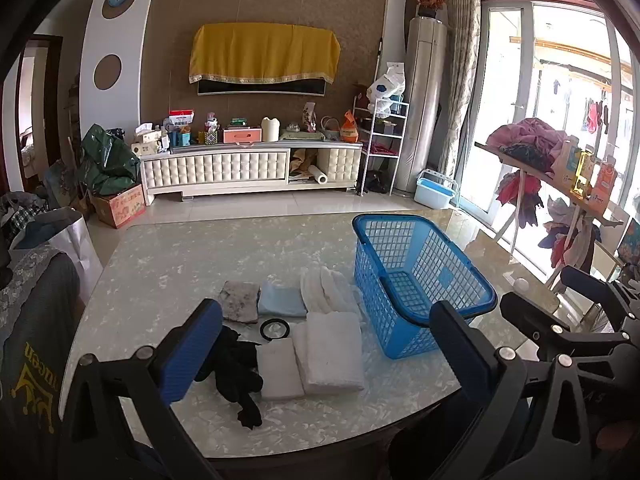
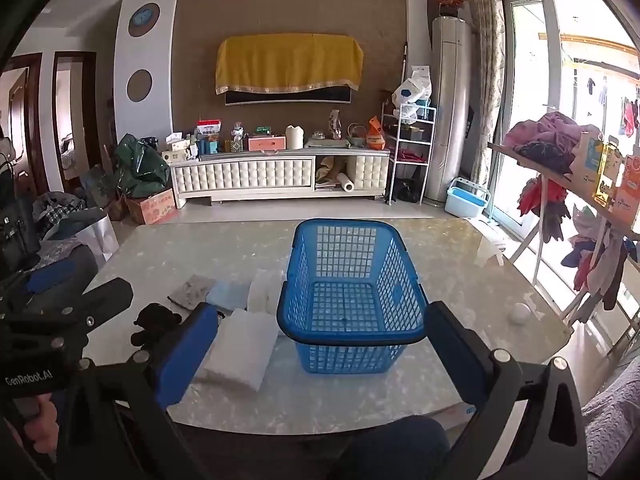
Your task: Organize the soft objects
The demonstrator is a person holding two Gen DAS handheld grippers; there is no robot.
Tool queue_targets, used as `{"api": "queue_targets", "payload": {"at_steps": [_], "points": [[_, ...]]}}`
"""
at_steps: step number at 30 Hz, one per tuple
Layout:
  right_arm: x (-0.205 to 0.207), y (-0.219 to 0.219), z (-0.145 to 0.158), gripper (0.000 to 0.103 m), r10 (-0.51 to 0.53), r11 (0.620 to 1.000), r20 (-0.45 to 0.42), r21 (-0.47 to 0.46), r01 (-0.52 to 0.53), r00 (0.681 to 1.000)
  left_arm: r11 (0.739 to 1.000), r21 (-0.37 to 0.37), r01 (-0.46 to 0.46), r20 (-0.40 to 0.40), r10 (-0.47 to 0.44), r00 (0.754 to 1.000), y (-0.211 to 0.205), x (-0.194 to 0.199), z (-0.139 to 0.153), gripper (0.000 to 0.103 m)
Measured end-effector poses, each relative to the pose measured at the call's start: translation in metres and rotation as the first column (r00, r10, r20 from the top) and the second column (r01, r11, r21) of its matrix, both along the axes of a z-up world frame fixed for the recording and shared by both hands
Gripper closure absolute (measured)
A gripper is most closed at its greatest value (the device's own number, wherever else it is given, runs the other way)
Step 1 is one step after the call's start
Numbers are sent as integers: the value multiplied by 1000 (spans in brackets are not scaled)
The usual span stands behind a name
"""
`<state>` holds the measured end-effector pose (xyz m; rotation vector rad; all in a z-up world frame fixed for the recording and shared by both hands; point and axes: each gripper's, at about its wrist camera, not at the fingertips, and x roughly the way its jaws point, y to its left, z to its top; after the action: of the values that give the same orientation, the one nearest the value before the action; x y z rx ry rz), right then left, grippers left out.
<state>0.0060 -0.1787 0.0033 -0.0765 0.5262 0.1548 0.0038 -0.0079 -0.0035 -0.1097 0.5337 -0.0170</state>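
- Since nothing soft is inside it yet, the blue basket (image 2: 352, 296) looks empty, so I think the job has not really started. It sits on the surface (image 1: 168, 264), toward 2 o'clock in the left view.
- At 9 o'clock from the basket, just beside it, lie the soft things: a big white towel (image 1: 330, 354), a ribbed white cloth (image 1: 326, 290), a small white pad (image 1: 278, 370), a black cloth (image 1: 236, 372), a light blue cloth (image 1: 282, 300) and a grey cloth (image 1: 240, 300).
- All six still wait outside the basket.
- The left claw (image 1: 328, 344) is wide apart, holding nothing.
- The right claw (image 2: 320, 344) is wide apart too, empty, with the basket ahead at 12 o'clock.
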Motion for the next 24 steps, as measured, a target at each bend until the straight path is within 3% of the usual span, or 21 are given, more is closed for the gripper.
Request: {"api": "queue_targets", "payload": {"at_steps": [24], "points": [[0, 1, -2, 0, 5, 1000, -30, 6, -5, 1000, 1000, -1, 1, -22, -1, 1000, 3, 2, -5, 0]]}}
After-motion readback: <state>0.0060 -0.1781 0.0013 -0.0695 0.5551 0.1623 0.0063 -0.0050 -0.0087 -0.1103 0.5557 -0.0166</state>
